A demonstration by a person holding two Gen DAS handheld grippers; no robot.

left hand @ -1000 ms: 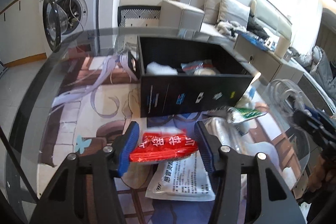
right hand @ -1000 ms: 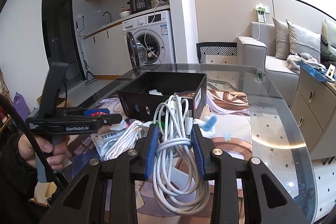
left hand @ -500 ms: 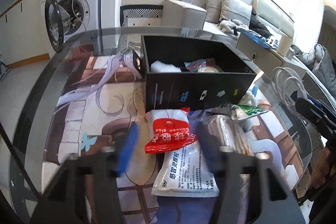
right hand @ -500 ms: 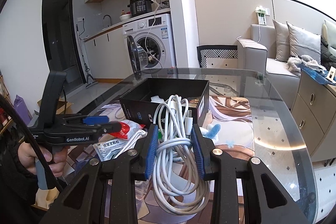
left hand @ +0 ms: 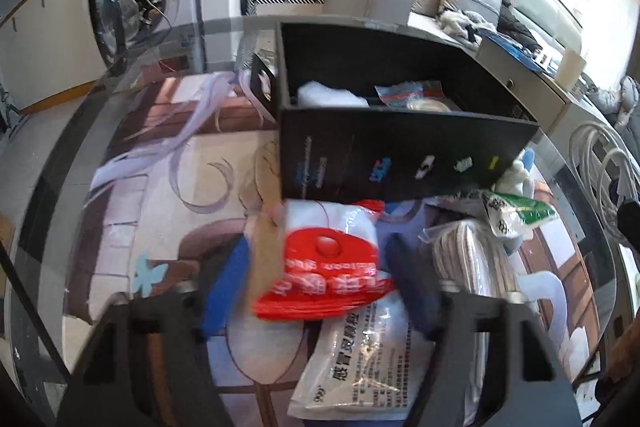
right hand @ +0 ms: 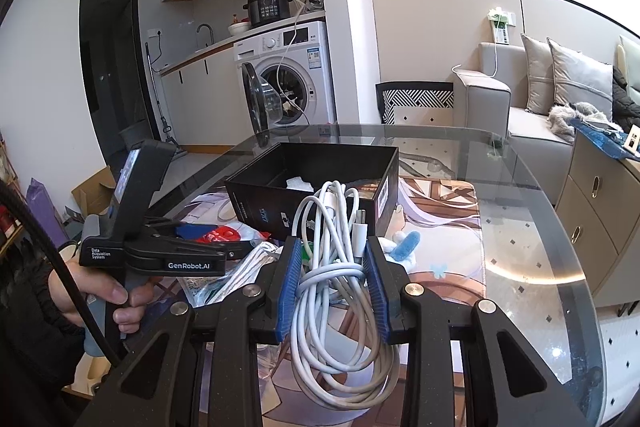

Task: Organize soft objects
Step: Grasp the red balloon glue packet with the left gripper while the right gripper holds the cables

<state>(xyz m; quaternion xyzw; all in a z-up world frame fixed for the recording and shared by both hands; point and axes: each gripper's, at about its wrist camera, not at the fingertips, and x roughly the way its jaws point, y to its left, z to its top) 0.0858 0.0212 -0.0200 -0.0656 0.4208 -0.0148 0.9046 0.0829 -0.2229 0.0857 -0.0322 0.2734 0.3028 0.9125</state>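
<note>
A red and white packet (left hand: 328,267) lies on the glass table in front of the black box (left hand: 400,155). My left gripper (left hand: 316,245) straddles it, blurred; its jaws are closing, with a gap still showing at the left pad (left hand: 224,283). The right wrist view shows that gripper (right hand: 236,253) from the side, over the packet (right hand: 218,235). My right gripper (right hand: 332,245) is shut on a coiled white cable bundle (right hand: 332,267), held above the table near the box (right hand: 260,195). A white soft item (left hand: 332,95) and a zip bag (left hand: 416,95) lie in the box.
Under the red packet lies a white printed packet (left hand: 360,359). To its right are a clear bag of striped cloth (left hand: 472,267), a green and white packet (left hand: 516,211) and a small blue and white plush (right hand: 404,241). The round table's rim (right hand: 560,227) curves right.
The left gripper let go of the red packet, which now lies flat by the box. The gripper has dropped towards it, its jaws narrower than half a second ago. The right gripper has not moved.
</note>
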